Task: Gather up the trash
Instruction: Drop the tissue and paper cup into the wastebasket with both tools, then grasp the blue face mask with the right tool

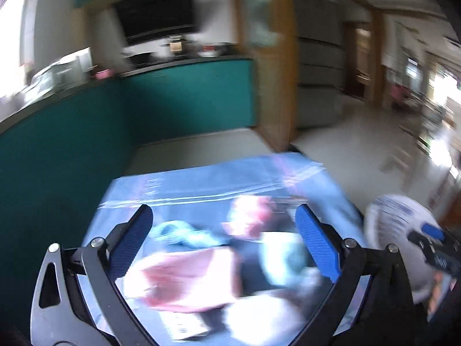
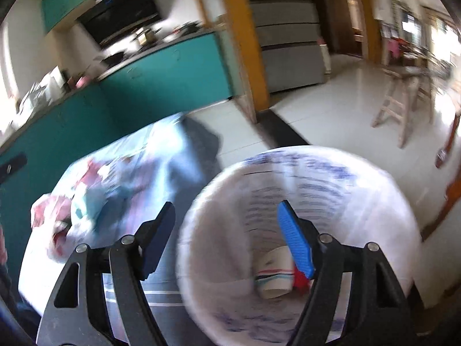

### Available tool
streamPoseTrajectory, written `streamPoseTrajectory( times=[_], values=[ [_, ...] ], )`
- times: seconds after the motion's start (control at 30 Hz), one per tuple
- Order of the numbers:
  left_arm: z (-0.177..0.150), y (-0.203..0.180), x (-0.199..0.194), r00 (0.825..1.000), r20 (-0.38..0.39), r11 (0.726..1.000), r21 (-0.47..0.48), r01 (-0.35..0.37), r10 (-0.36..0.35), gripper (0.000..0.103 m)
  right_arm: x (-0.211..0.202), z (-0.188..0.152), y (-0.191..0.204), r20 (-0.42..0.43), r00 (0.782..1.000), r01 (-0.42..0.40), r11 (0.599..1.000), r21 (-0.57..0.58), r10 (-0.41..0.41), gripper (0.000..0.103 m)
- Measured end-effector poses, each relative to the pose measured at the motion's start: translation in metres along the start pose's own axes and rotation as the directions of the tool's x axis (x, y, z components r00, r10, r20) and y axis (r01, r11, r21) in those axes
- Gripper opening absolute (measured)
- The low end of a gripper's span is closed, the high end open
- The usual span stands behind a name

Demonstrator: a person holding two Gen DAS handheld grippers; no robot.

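Note:
A small table with a blue cover [image 1: 173,184] carries blurred trash: a pink wrapper [image 1: 190,282], a red-pink crumpled piece [image 1: 250,216], a light blue piece [image 1: 178,232] and white paper [image 1: 253,314]. My left gripper [image 1: 227,242] is open above this trash. A white bin lined with a printed bag [image 2: 360,196] stands right of the table, with a striped paper cup [image 2: 273,276] and a red scrap [image 2: 301,281] inside. My right gripper [image 2: 227,236] is open over the bin's near rim; it also shows in the left wrist view [image 1: 432,239]. The table shows in the right wrist view [image 2: 173,155].
Teal kitchen cabinets [image 1: 72,150] run behind and left of the table. A wooden pillar [image 1: 276,72] stands behind it. A light tiled floor [image 2: 331,115] opens to the right, with a wooden stool [image 2: 400,106] farther back. The bin also shows in the left wrist view [image 1: 394,219].

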State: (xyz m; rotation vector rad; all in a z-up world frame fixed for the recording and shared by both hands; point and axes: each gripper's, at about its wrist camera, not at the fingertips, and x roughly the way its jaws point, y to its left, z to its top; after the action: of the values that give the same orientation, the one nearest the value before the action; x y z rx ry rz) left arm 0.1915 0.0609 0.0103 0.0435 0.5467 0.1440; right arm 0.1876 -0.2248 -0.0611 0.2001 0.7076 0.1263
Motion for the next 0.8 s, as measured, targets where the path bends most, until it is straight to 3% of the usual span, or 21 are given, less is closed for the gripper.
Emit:
streamPoseTrajectory(
  times=[0.1,0.2,0.33,0.4,0.5,0.67,0.8],
  values=[
    [-0.003,0.037,0.008,0.998,-0.058,0.997,-0.076,0.006,-0.010,0.099,0.020,0.007,0.044,-0.078,0.993,-0.099,0.992,-0.084,0.092,0.072],
    [-0.006,0.064,0.013,0.997,-0.081,0.992,-0.128,-0.014,0.003,0.099,0.039,0.026,0.100,-0.149,0.967,-0.227,0.965,-0.130,0.208,0.072],
    [-0.010,0.086,0.019,0.992,-0.122,0.988,-0.149,-0.051,0.032,0.099,0.039,0.034,0.149,-0.083,0.960,-0.277,0.945,-0.175,0.266,0.072],
    [-0.014,0.095,0.025,0.987,-0.159,0.984,-0.174,-0.048,0.020,0.100,0.047,0.024,0.167,-0.084,0.960,-0.279,0.940,-0.196,0.267,0.074],
    [-0.023,0.101,0.028,0.980,-0.199,0.982,-0.185,-0.029,-0.008,0.100,0.073,0.015,0.186,-0.167,0.965,-0.241,0.938,-0.248,0.204,0.074],
    [-0.033,0.094,0.031,0.972,-0.234,0.986,-0.162,-0.037,-0.002,0.100,0.095,0.004,0.191,-0.236,0.954,-0.243,0.941,-0.236,0.187,0.074],
    [-0.037,0.085,0.034,0.967,-0.253,0.992,-0.116,-0.040,0.009,0.100,0.101,-0.001,0.186,-0.281,0.934,-0.283,0.936,-0.211,0.219,0.045]
  ],
)
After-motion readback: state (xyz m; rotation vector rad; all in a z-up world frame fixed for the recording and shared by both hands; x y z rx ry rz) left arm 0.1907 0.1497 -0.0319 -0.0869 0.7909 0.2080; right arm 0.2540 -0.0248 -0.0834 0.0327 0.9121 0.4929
